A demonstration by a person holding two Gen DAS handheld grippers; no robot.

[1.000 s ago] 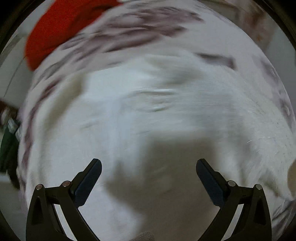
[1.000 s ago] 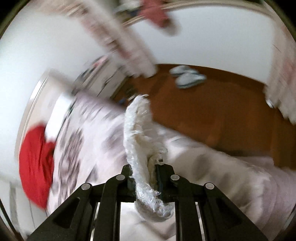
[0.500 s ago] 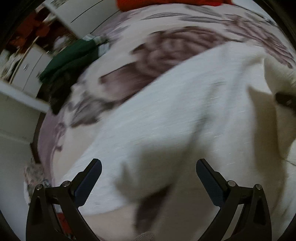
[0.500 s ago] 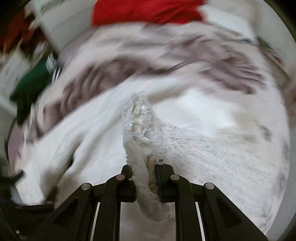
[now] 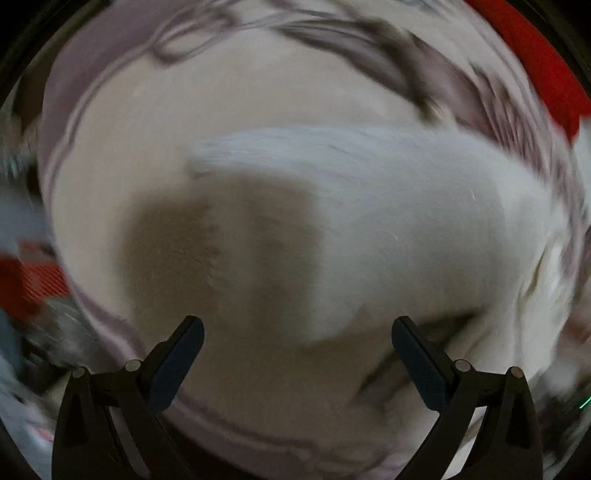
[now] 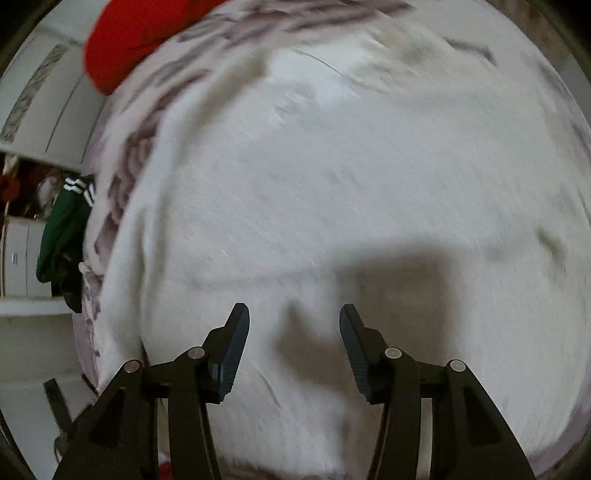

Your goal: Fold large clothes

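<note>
A large white fuzzy garment (image 6: pixel 332 184) lies spread over a bed with a pale floral cover (image 6: pixel 122 155). My right gripper (image 6: pixel 294 332) points down over it, its jaws opening, with nothing between them; the cloth lies flat below. In the left wrist view a corner of the same white garment (image 5: pixel 388 206) lies on the pinkish cover (image 5: pixel 147 147). My left gripper (image 5: pixel 297 354) hangs wide open above that corner, holding nothing. Both views are blurred by motion.
A red cloth (image 6: pixel 140 33) lies at the bed's far end, also seen as a red cloth (image 5: pixel 543 66) at top right. A green garment with white stripes (image 6: pixel 66 225) hangs off the bed's left side, near white drawers (image 6: pixel 22 254).
The right gripper let go of the white garment's edge and opened; the cloth now lies flat. The left gripper swept across the bed and rolled, staying open, ending over a garment corner.
</note>
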